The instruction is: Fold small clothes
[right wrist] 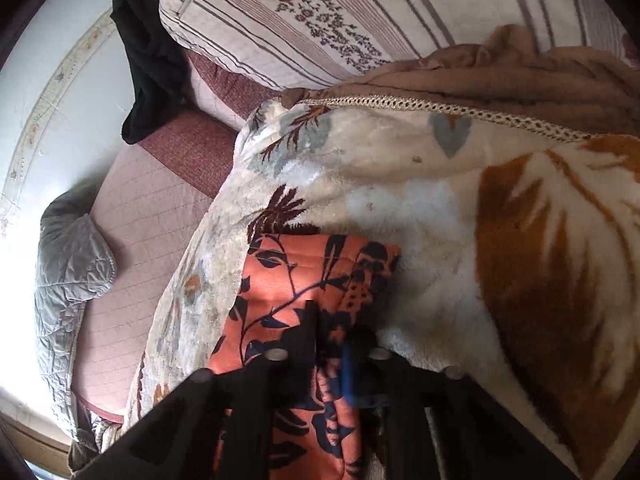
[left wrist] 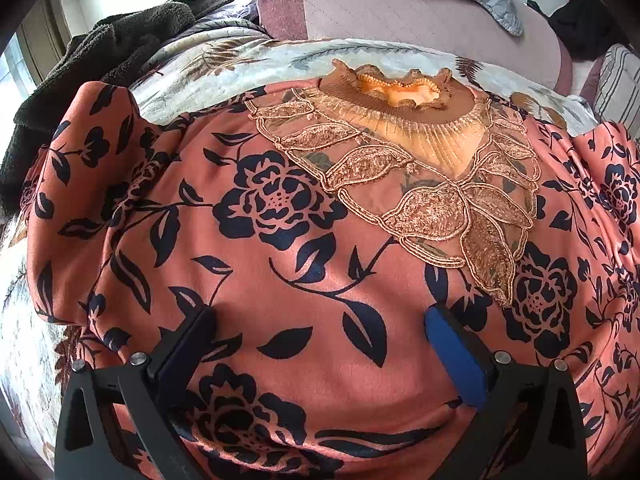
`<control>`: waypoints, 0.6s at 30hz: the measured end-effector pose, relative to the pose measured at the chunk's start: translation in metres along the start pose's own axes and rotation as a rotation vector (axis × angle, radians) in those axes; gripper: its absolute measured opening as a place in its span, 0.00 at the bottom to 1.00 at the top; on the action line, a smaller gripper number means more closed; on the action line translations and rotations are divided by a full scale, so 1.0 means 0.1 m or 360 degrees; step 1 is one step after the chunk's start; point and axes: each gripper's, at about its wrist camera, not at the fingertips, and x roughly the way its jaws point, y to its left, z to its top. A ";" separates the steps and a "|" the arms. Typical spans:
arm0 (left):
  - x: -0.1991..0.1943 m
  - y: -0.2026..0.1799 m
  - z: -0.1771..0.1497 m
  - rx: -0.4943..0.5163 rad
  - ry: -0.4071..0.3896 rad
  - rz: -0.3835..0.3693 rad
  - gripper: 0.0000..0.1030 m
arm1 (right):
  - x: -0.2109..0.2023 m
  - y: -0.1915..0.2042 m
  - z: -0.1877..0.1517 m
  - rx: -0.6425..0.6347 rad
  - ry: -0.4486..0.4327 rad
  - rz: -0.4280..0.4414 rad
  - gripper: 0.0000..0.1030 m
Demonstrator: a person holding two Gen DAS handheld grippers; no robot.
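Pinching floral blouse (right wrist: 304, 280) sleeve in my right gripper (right wrist: 332, 360) fingers at lower centre; left gripper (left wrist: 320, 328) fingers wide over blouse

Bright daylight glare at left edges, fisheye bending, blurred right-wrist foreground

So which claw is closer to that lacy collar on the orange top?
Left. The left claw hovers open just below the collar; the right claw pinches a sleeve.

Bed w/ cream leaf-print fleece blanket (right wrist: 400, 200) over pink quilted mattress cover (left wrist: 420, 12). Striped floral pillow (right wrist: 360, 12) far right, grey quilt (right wrist: 68, 264) far side, dark fuzzy throw (left wrist: 100, 60) left. Bright daylight from window (left wrist: 16, 68), left.
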 end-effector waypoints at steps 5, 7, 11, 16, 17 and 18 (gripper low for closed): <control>-0.04 0.04 0.03 0.0017 0.0045 -0.0041 1.00 | -0.52 0.19 -0.04 -0.0080 -0.0105 0.0241 0.06; -0.07 0.07 0.05 0.0012 0.0034 -0.0009 1.00 | -0.82 0.38 -0.10 -0.0130 -0.0120 0.0349 0.06; -0.30 0.16 0.07 0.0003 -0.0100 0.0091 1.00 | -1.45 0.87 -0.36 -0.0294 -0.0107 0.0516 0.06; -0.76 0.44 0.09 -0.0045 -0.0304 0.0155 1.00 | -2.09 1.49 -1.03 -0.0518 -0.0026 0.0697 0.06; -0.85 0.54 0.09 -0.0076 -0.0332 0.0163 1.00 | -2.15 1.61 -1.17 -0.0555 -0.0006 0.0731 0.06; -0.93 0.65 0.10 -0.0105 -0.0355 0.0169 1.00 | -2.20 1.72 -1.33 -0.0586 0.0023 0.0767 0.06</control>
